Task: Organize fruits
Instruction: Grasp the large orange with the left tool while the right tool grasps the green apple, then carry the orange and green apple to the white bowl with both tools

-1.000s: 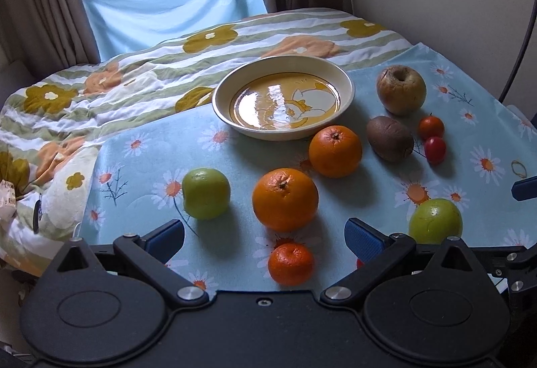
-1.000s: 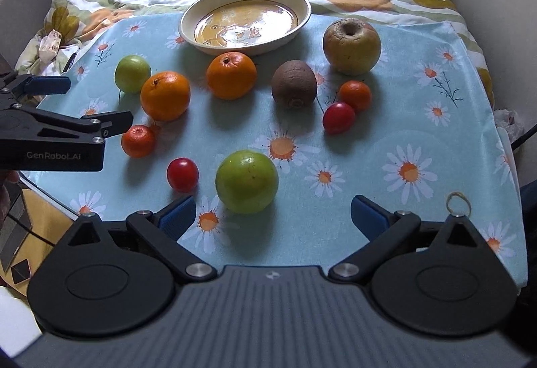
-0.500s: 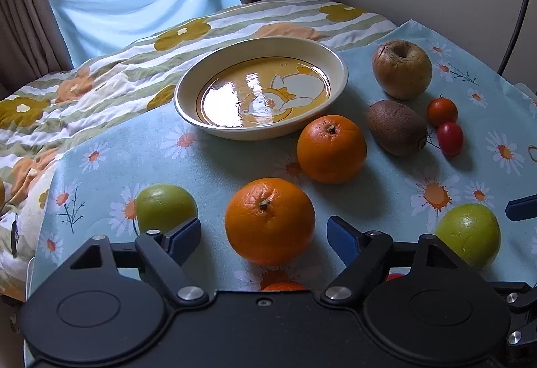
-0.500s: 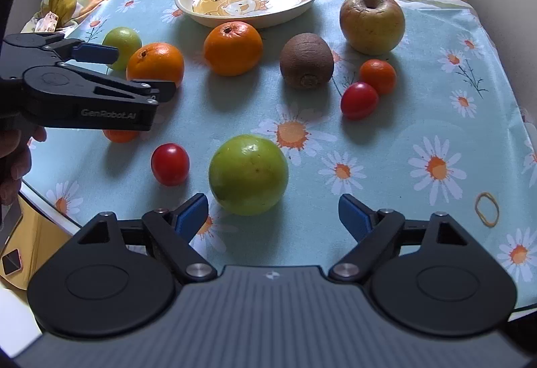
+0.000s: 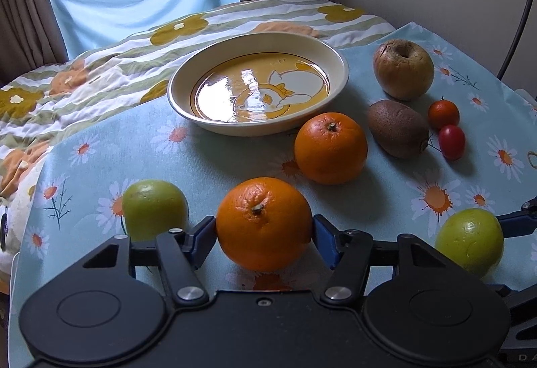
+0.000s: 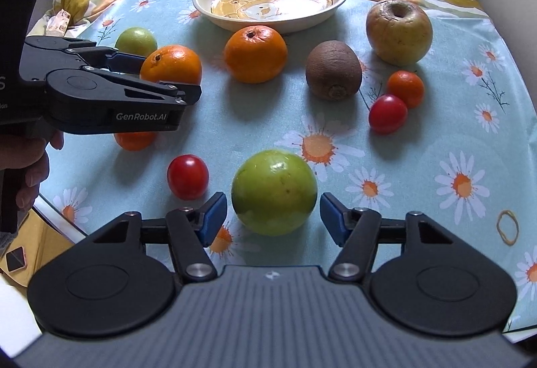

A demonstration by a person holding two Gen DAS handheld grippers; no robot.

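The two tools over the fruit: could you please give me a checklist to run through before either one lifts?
1. Left tool on the near orange: ok. Its jaws have just been closing, and both pads touch the fruit.
2. Right tool on the near green fruit: not ok. Its jaws have just been closing with the fruit between them, but a gap shows on each side.
3. Bowl free to receive fruit: ok, nothing lies in it.
4. Cherry tomato clear of the right tool: ok, it lies apart from it.
5. Left grip firm enough to lift: cannot tell.
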